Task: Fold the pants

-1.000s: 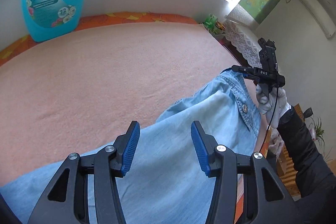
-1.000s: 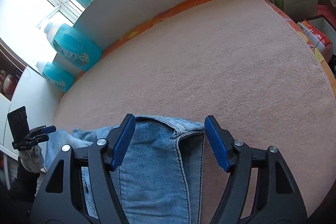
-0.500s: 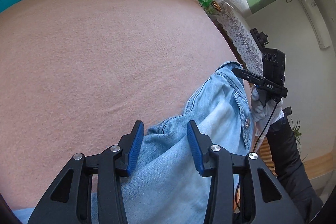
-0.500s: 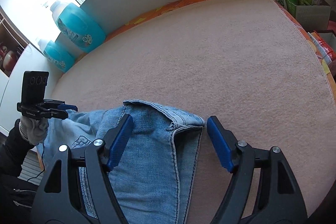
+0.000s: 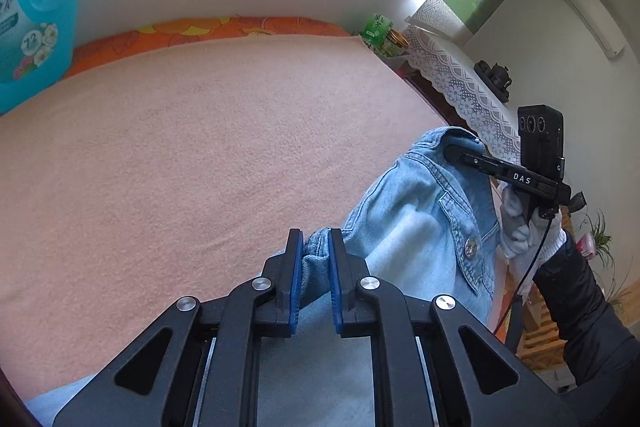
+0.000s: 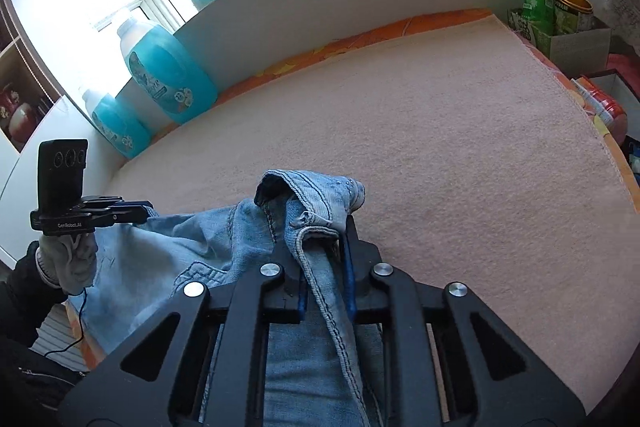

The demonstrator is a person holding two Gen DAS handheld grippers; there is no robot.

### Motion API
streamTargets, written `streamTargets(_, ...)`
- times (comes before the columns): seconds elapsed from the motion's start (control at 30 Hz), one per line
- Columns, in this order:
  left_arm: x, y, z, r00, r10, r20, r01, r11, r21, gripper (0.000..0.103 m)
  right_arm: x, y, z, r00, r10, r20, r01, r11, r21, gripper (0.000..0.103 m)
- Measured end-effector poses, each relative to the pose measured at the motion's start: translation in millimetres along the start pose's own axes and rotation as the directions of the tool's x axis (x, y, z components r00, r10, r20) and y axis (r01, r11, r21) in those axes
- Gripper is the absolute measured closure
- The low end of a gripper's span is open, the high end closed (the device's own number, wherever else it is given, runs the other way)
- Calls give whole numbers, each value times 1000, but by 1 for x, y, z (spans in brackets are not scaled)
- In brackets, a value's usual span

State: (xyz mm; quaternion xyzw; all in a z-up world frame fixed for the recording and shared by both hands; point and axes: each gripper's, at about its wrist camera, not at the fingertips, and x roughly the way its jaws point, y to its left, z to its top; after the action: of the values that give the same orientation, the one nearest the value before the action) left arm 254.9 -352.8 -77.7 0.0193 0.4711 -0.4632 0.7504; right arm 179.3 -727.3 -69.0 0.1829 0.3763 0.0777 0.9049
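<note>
Now, through the left wrist camera, the left gripper (image 5: 314,251) is pinching a bunched fold of the light blue jeans (image 5: 416,227) between its blue pads (image 5: 297,267), the jaws drawn nearly together with denim filling the gap. The jeans are lying at the near right edge of the pink towel-covered table (image 5: 200,155), the waistband with its metal button (image 5: 470,246) turned up toward the camera. Farther right, the right gripper (image 5: 454,151) is sitting on the far corner of the waistband, held by a white-gloved right hand (image 5: 520,227); from this side I cannot tell how its jaws stand. A blue detergent bottle (image 5: 28,27) is standing at the far left by the white wall.

Through the right wrist camera, the right gripper (image 6: 324,259) is clamping the jeans (image 6: 180,247) at a stitched waistband edge, which is rising between its closed-in jaws and curling over above them. The rest of the denim is spreading leftward to the left gripper (image 6: 150,209), gripped by the gloved left hand (image 6: 68,259) at the table's (image 6: 440,155) left edge. Two detergent bottles (image 6: 168,75) are standing beyond it, and a cardboard box (image 6: 576,43) holding a green carton and a tin is sitting at the far right.
</note>
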Motion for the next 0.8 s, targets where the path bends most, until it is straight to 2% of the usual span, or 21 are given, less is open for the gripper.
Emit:
streamTargets(0.1,-16,-12,7,996,50,79,-55,997,60,93,-36,14,0,995,-22,93,23,1000,-9,90)
streamTargets(0.17,-22,-20,12,987,89,133,-103,989,107,93,-52,29,-2,988,-63,138,70,996,-47,90)
streamTargets(0.23,-16,-24,16,982,117,149,-139,979,150,93,-55,40,-4,982,-121,145,136,986,-96,90)
streamTargets(0.3,-2,-19,20,982,135,135,-156,974,163,93,-44,40,-4,979,-173,110,185,977,-108,90)
streamTargets(0.4,24,-4,28,984,151,91,-162,978,129,93,-16,19,-2,977,-211,26,212,976,-51,90)
streamTargets(0.47,39,2,33,975,205,84,-216,966,145,100,7,11,-1,967,-253,-32,252,967,-45,90)
streamTargets(0.53,49,7,35,964,253,79,-263,950,167,100,27,0,-4,954,-284,-101,283,959,-26,90)
streamTargets(0.57,52,12,36,968,244,62,-251,956,155,100,33,-3,-6,950,-291,-117,291,957,-20,90)
streamTargets(0.63,50,18,37,968,245,61,-251,960,126,100,34,-5,-7,945,-304,-122,304,953,-24,86)
streamTargets(0.77,22,28,38,971,224,85,-230,971,66,99,13,-8,-3,925,-368,-91,368,930,-19,65)
streamTargets(0.8,13,28,37,971,221,91,-227,972,63,99,5,-7,-1,923,-377,-76,377,926,-14,65)
